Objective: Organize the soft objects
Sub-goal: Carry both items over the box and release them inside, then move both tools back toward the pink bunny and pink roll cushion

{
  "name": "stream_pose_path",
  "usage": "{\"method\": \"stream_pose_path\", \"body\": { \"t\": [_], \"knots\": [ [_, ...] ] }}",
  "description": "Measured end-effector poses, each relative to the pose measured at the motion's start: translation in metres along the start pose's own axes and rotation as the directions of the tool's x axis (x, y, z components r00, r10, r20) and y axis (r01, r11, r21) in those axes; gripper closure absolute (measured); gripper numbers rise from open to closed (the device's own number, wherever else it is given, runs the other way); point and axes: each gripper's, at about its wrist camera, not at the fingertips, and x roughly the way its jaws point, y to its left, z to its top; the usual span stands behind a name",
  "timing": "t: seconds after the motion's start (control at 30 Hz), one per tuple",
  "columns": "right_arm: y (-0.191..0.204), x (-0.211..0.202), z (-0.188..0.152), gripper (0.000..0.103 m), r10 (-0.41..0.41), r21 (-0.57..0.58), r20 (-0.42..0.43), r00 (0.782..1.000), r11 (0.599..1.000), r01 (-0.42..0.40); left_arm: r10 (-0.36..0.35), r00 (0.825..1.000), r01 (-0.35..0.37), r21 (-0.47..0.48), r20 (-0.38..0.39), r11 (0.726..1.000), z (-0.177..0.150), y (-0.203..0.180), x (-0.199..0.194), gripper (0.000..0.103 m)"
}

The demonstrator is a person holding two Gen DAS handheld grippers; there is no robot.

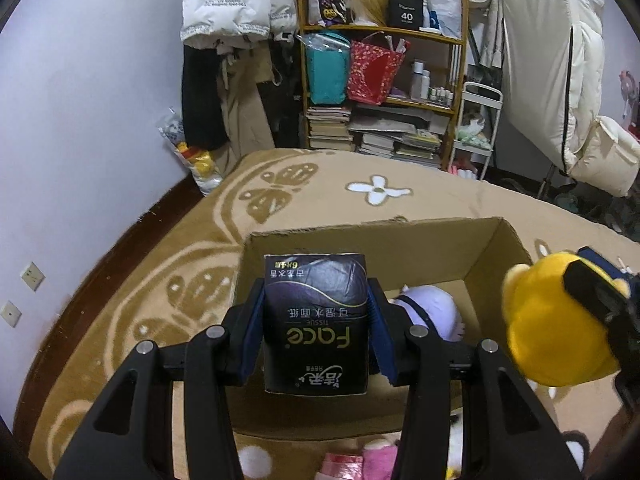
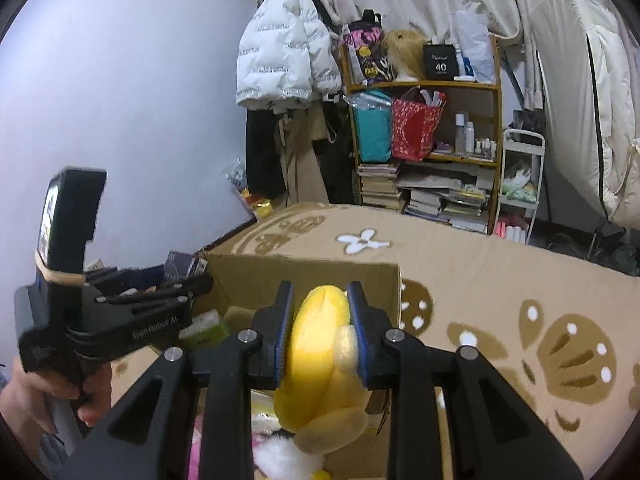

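The left tool [image 1: 316,320] grips a dark tissue pack [image 1: 316,320] above the cardboard box [image 1: 496,256] on the bed; the right tool [image 2: 320,328] clamps a yellow plush [image 2: 320,344] nearby. A lilac plush [image 1: 432,312] already lies inside; pink toys [image 1: 372,456] wait near.
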Motion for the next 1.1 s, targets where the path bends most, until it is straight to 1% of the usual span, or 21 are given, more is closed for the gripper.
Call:
{"method": "stream_pose_path", "body": {
  "t": [0.1,0.13,0.17,0.23,0.3,0.33,0.37,0.43,0.5,0.53,0.57,0.6,0.63,0.67,0.77,0.83,0.9,1.03,1.1],
  "knots": [
    [-0.005,0.002,0.000,0.074,-0.001,0.024,0.007,1.000,1.000,0.001,-0.018,1.000,0.018,-0.001,-0.016,1.000,-0.002,-0.002,0.003,0.057],
    [-0.006,0.002,0.001,0.074,0.000,0.032,0.010,1.000,0.999,-0.001,-0.008,1.000,0.009,0.006,-0.021,1.000,-0.002,-0.003,0.004,0.053],
    [-0.008,0.003,0.002,0.074,-0.002,0.037,0.010,1.000,0.999,0.001,0.000,1.000,0.000,0.009,-0.022,1.000,-0.003,-0.004,0.004,0.045],
    [-0.011,0.007,0.004,0.074,-0.005,0.045,0.003,1.000,0.999,0.005,0.023,1.000,-0.023,0.015,-0.020,1.000,-0.004,-0.005,0.004,0.041],
    [-0.014,0.010,0.005,0.069,0.007,0.057,-0.008,1.000,0.998,-0.007,0.032,0.999,-0.032,0.013,-0.009,0.999,-0.004,-0.005,0.002,0.040],
    [-0.015,0.011,0.007,0.060,0.013,0.063,-0.012,1.000,0.998,-0.013,0.033,0.999,-0.033,0.008,-0.009,0.999,-0.005,-0.004,0.002,0.037],
    [-0.015,0.011,0.007,0.050,0.015,0.067,-0.012,1.000,0.998,-0.014,0.031,0.999,-0.031,0.003,-0.013,1.000,-0.004,-0.004,0.001,0.031],
    [-0.016,0.009,0.008,0.041,0.017,0.075,-0.005,1.000,0.997,-0.017,0.024,1.000,-0.024,-0.001,-0.016,1.000,-0.005,-0.003,0.000,0.023],
    [-0.014,0.007,0.008,0.036,0.017,0.069,-0.008,1.000,0.997,-0.016,0.007,1.000,-0.007,-0.001,-0.010,1.000,-0.006,-0.003,-0.002,0.021],
    [-0.014,0.006,0.009,0.030,0.014,0.069,-0.010,1.000,0.998,-0.013,0.005,1.000,-0.005,-0.001,-0.007,1.000,-0.006,-0.003,-0.003,0.018],
    [-0.014,0.005,0.010,0.025,0.013,0.069,-0.010,1.000,0.998,-0.012,0.006,1.000,-0.006,-0.002,-0.003,1.000,-0.006,-0.003,-0.004,0.013],
    [-0.014,0.004,0.011,0.024,0.013,0.068,-0.009,1.000,0.998,-0.012,0.004,1.000,-0.004,-0.004,-0.002,1.000,-0.006,-0.003,-0.005,0.010],
    [-0.014,0.003,0.011,0.021,0.012,0.068,-0.007,1.000,0.998,-0.011,-0.003,1.000,0.003,-0.006,-0.001,1.000,-0.006,-0.003,-0.007,0.005],
    [-0.014,0.001,0.013,0.015,0.010,0.068,-0.006,1.000,0.998,-0.009,-0.010,1.000,0.010,-0.007,0.000,1.000,-0.005,-0.002,-0.008,0.002],
    [-0.012,-0.006,0.016,0.004,0.007,0.066,0.003,1.000,0.998,-0.007,-0.036,0.999,0.036,-0.027,0.012,0.999,-0.005,0.001,-0.017,0.002],
    [-0.012,-0.013,0.018,0.000,0.008,0.066,0.010,1.000,0.998,-0.009,-0.041,0.999,0.042,-0.046,0.019,0.998,-0.005,0.004,-0.021,0.001],
    [-0.011,-0.018,0.020,0.000,0.007,0.067,0.013,1.000,0.998,-0.008,-0.040,0.999,0.041,-0.059,0.023,0.997,-0.005,0.007,-0.027,0.001],
    [-0.012,-0.030,0.021,0.000,0.002,0.067,0.009,1.000,0.998,-0.003,-0.010,1.000,0.011,-0.057,0.010,0.998,-0.007,0.010,-0.039,0.001],
    [-0.012,-0.037,0.018,0.000,-0.002,0.067,0.008,1.000,0.998,0.001,-0.015,1.000,0.016,-0.053,0.003,0.998,-0.009,0.011,-0.047,0.001]
  ]
}}
